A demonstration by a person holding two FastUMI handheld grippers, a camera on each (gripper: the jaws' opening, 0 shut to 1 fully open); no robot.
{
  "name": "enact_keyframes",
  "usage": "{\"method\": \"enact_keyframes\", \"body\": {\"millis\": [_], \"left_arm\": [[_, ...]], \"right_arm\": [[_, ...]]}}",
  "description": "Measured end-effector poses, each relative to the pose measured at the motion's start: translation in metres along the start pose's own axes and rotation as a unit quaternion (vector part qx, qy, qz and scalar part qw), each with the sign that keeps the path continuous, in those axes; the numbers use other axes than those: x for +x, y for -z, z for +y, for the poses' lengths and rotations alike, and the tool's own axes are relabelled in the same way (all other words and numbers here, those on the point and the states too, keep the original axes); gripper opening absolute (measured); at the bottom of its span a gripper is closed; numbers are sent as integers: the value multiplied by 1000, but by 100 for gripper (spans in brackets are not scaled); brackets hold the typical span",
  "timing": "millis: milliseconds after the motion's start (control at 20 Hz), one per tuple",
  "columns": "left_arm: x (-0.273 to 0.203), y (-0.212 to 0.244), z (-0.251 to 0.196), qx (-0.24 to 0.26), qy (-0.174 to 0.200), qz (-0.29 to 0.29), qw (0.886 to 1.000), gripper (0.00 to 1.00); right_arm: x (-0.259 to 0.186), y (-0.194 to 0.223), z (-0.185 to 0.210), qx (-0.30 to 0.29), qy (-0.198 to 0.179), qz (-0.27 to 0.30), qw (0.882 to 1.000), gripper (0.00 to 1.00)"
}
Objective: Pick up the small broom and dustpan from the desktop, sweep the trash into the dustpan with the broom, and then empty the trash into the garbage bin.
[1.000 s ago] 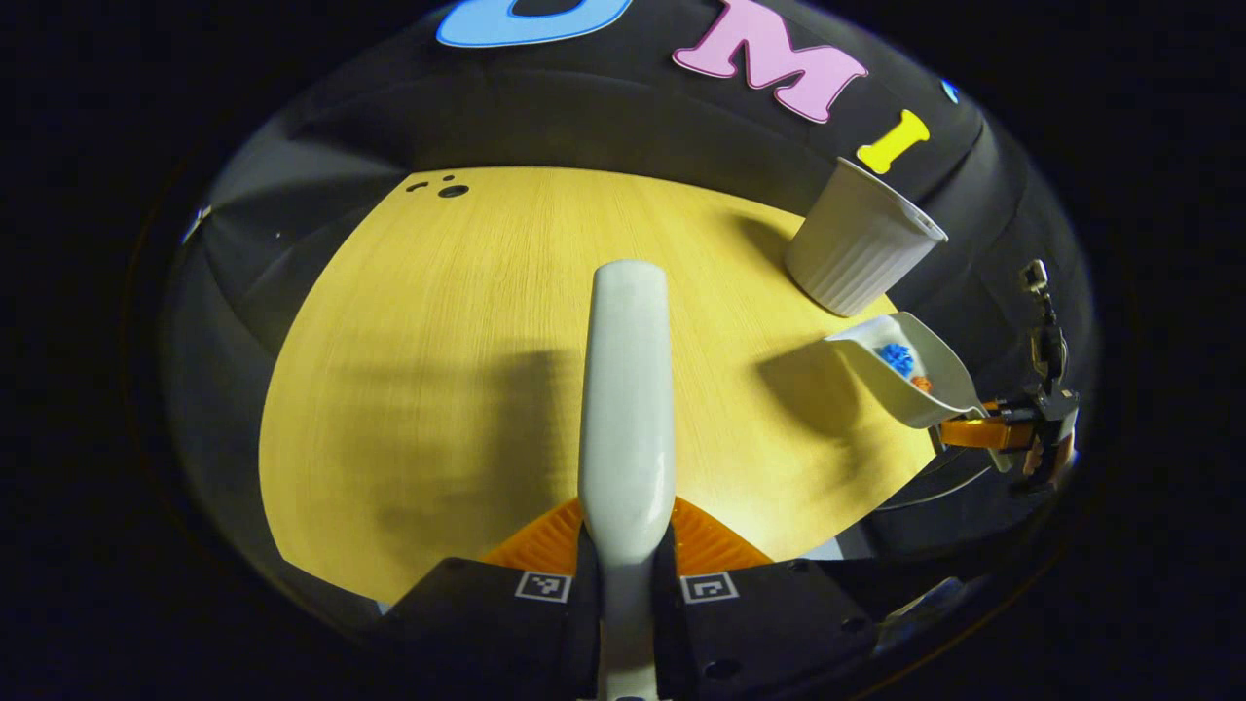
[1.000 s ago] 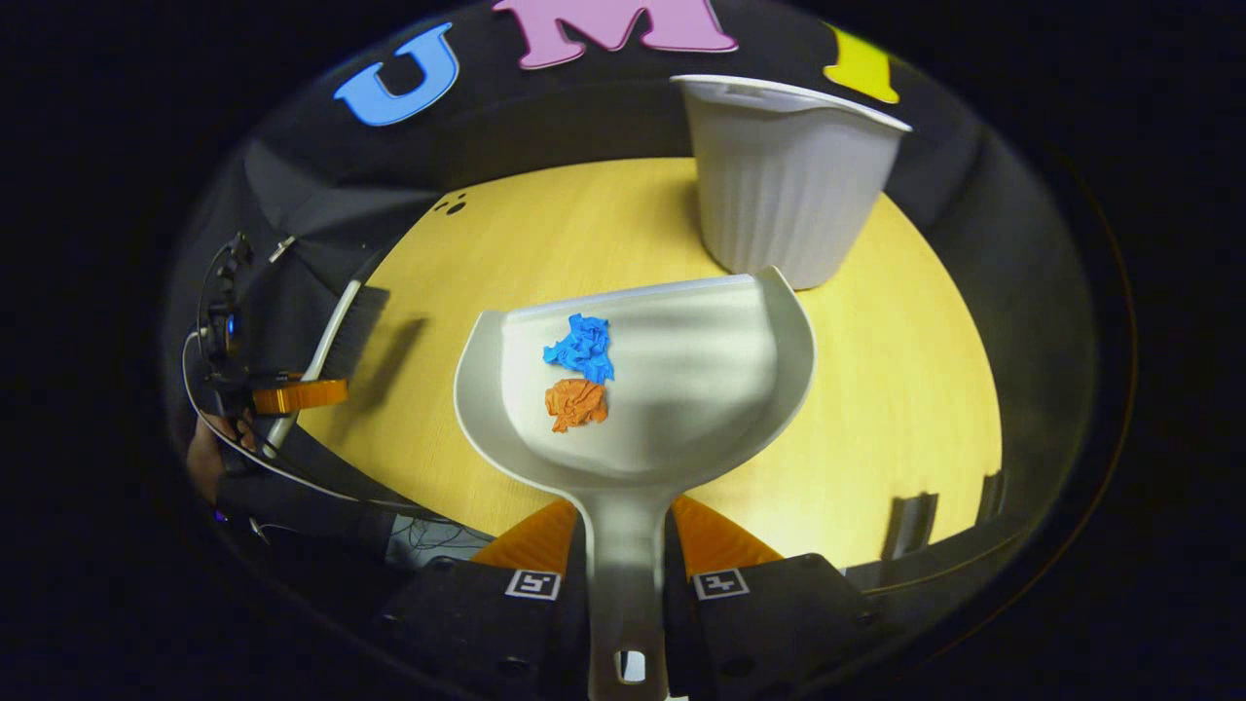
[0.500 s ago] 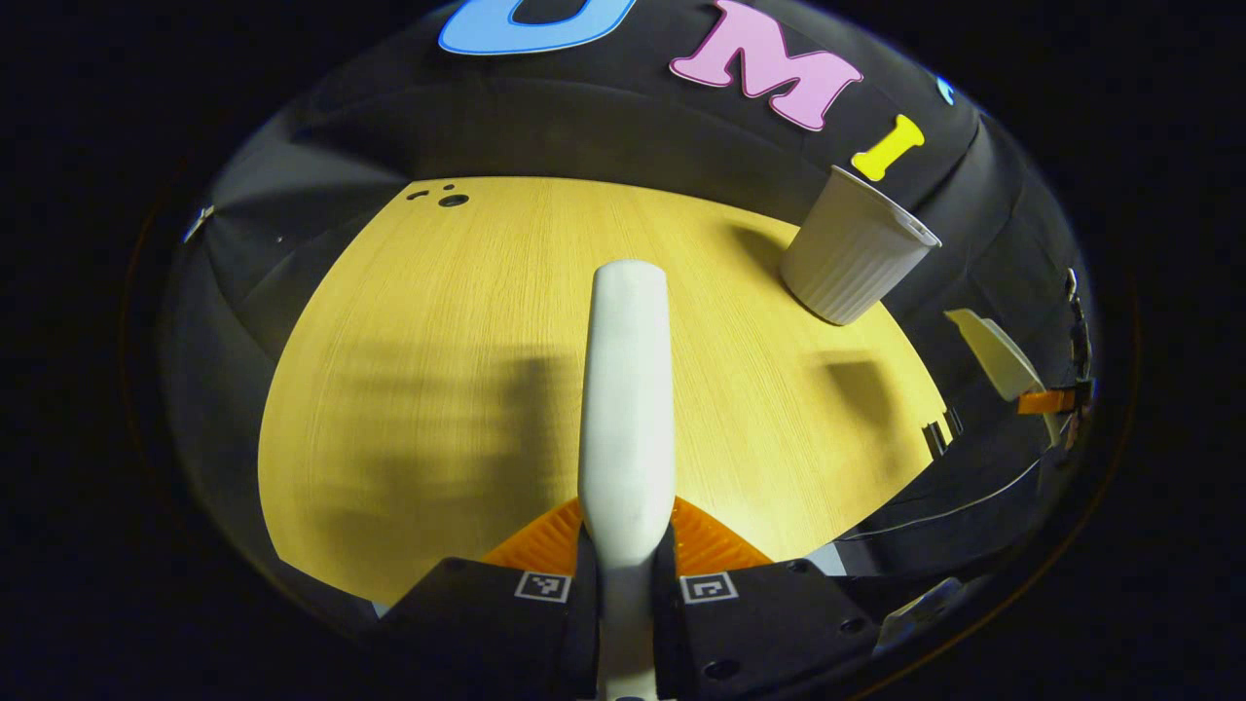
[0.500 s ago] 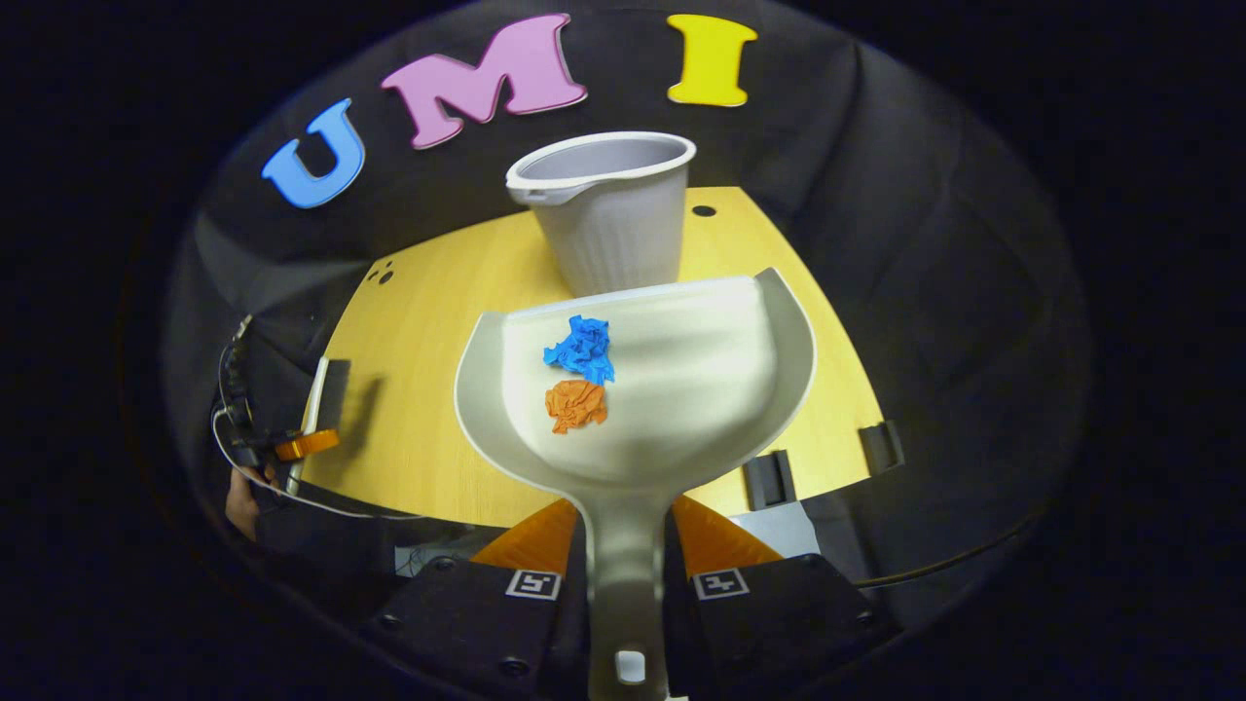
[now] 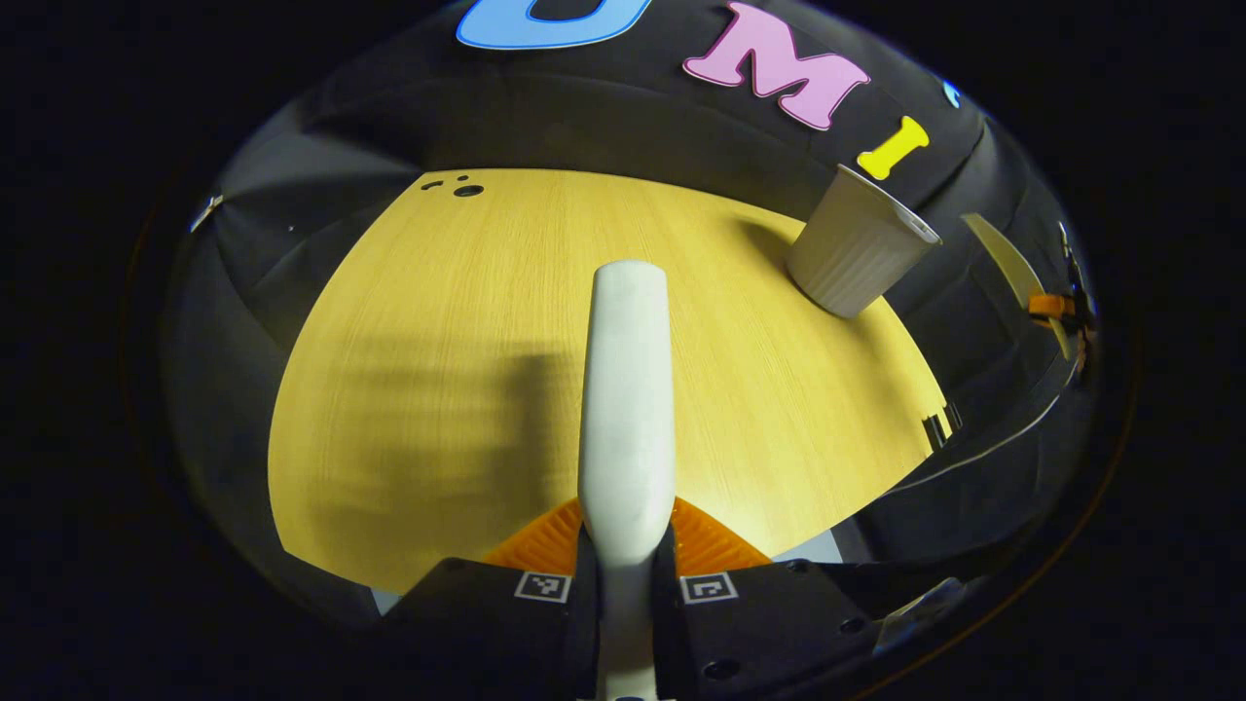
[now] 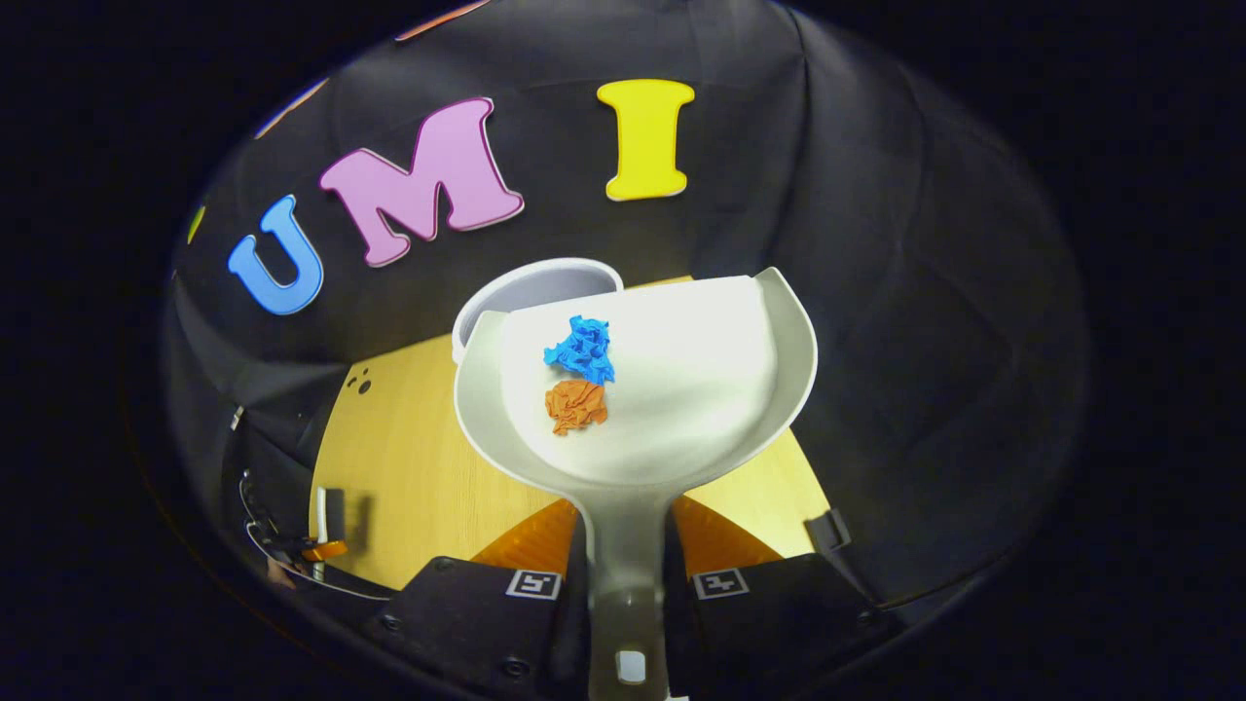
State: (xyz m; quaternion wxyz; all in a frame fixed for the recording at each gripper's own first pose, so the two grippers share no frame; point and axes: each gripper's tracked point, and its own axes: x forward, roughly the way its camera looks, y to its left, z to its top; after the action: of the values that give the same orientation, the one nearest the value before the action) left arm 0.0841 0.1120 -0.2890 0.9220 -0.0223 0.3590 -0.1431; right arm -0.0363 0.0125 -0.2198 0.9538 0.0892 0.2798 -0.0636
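The sweeping looks finished. In the right gripper view the right gripper (image 6: 628, 545) has its two fingers pressed on the handle of the dustpan (image 6: 681, 389), which is lifted off the tabletop (image 6: 419, 467) and carries both bits of trash: a blue paper ball (image 6: 582, 350) and an orange paper ball (image 6: 576, 405), lying side by side near the middle of the pan. The pan's front lip sits over the open mouth of the garbage bin (image 6: 531, 292), which stands at the far edge of the tabletop. What is left, judging by this, is the tip: the pan appears close to level, and the two balls have not slid toward the lip.

In the left gripper view the left gripper (image 5: 625, 555) is closed on the handle of the broom (image 5: 628, 389), both fingers against it, held above the near edge of the tabletop (image 5: 438, 341) and well apart from the bin (image 5: 857, 258). The dustpan (image 5: 1012, 273) shows there at the far right, raised beside the bin.

No trash can be seen on the wood. Some small dark holes (image 5: 467, 190) mark the far left corner, and a dark clip (image 5: 936, 426) sits on the right edge. Nothing stands between the pan and the bin; the likely risk is a ball dropping past the rim.
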Motion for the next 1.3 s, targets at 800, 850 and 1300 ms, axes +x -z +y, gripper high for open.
{"method": "enact_keyframes", "body": {"millis": [800, 850, 1300], "left_arm": [[-39, -19, 46, -38, -44, -4, 998, 27], [-39, -19, 47, -38, -44, -5, 998, 27], [-35, -37, 56, -57, -41, -3, 998, 27]], "right_arm": [[-3, 1, -17, -100, 66, 8, 993, 34], [-4, -1, -17, -115, 72, 8, 991, 38], [-4, 4, -33, -266, 134, 17, 954, 31]]}}
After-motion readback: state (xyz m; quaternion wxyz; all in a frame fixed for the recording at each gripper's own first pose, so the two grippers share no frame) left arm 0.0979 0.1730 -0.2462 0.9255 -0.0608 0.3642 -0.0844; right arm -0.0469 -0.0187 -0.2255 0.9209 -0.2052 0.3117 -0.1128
